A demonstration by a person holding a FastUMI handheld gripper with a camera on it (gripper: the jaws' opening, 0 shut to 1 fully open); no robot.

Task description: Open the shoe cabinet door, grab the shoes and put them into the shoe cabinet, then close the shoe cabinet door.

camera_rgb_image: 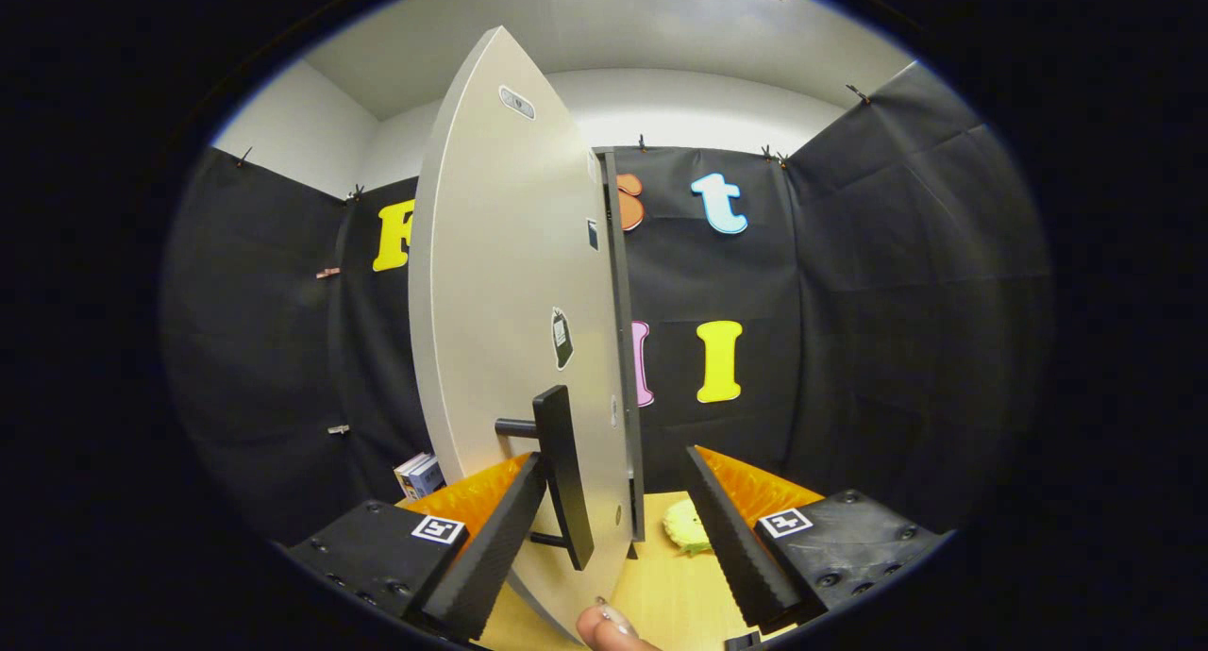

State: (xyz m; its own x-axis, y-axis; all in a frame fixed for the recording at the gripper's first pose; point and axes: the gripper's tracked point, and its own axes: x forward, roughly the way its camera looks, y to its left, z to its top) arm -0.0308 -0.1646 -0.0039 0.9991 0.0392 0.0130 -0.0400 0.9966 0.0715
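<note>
Fingers (613, 547) spread, straddling cabinet door (500, 302), handle (564, 472)

The hand-held gripper (618, 528) has two long, flat, blade-like fingers (491, 547) with finely ribbed inner faces. Each finger grows out of a blocky matte carriage (377, 552) with rounded corners and several recessed round screws in its top. A small square white tag with a black coded pattern (439, 528) is stuck on each carriage near the finger's root. Behind the fingers sit ridged orange plastic panels (477, 495). A fingertip with a glossy nail (609, 625) shows between the fingers.
</note>
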